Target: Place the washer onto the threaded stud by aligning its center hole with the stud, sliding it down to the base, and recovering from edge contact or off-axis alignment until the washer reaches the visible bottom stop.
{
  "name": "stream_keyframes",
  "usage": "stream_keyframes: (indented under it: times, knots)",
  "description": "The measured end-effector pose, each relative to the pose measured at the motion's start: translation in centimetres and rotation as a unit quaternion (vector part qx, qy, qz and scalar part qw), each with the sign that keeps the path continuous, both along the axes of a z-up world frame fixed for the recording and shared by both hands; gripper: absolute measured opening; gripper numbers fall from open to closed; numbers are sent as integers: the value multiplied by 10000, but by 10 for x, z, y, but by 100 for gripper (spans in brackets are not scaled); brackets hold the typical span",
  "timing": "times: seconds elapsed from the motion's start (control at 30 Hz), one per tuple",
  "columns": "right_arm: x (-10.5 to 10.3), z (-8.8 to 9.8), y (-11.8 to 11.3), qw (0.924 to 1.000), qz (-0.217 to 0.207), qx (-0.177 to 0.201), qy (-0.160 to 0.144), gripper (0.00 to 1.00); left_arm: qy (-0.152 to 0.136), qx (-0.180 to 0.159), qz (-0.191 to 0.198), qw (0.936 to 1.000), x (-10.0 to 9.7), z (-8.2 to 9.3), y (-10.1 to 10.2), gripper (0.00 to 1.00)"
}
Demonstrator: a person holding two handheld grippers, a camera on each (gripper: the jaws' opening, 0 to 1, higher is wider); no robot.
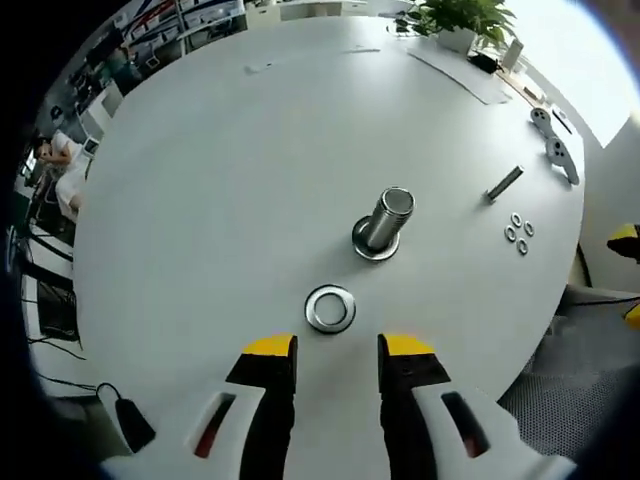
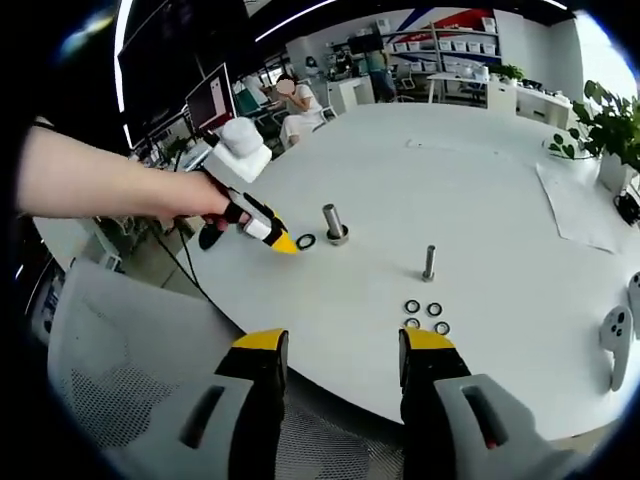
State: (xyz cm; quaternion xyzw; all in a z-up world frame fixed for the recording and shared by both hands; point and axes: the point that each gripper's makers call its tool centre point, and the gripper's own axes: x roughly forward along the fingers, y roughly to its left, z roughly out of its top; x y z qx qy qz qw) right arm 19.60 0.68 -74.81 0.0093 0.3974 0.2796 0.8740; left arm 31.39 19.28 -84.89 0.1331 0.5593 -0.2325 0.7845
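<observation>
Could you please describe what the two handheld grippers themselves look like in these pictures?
Both the left gripper and right gripper have white bodies, black jaws capped with yellow tips, and dark slots beside each jaw, reddish on some. The person's forearm is bare, with no sleeve visible.

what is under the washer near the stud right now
The washer lies flat on the bare white table, short of the threaded stud. Tabletop shows through its center hole; what the ring itself covers cannot be seen.

Washer (image 1: 330, 308) flat on table (image 1: 200, 200), just before stud (image 1: 383, 224), 3 small rings (image 1: 519, 232) well right
</observation>
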Motion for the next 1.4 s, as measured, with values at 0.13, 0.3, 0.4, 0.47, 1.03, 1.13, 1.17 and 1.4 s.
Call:
stream_keyframes:
  times: [0.13,0.3,0.4,0.47,1.03,1.13,1.17,1.4]
  knots:
    - [0,0,-1,10000,2,-13,-17,47,59,71,-146,9999,5,-7,-7,32]
    - [1,1,-2,10000,-27,-8,-33,47,244,176,-305,9991,1,-17,-11,33]
    - [1,0,-3,10000,-55,9,-18,47,107,198,-269,9994,9,-15,-10,31]
    - [1,1,-2,10000,-47,16,-21,47,96,247,-314,9992,12,-16,-9,29]
    - [3,0,-3,9999,-109,51,-10,47,553,713,-986,9910,0,-18,-5,21]
    - [3,1,-4,9999,-139,69,2,47,649,801,-1067,9889,-7,-19,-3,21]
    - [3,1,-4,9999,-144,68,3,47,649,807,-1065,9889,-8,-18,-3,21]
    - [2,0,-6,9999,-150,24,4,47,615,794,-1012,9898,-9,-18,-2,21]
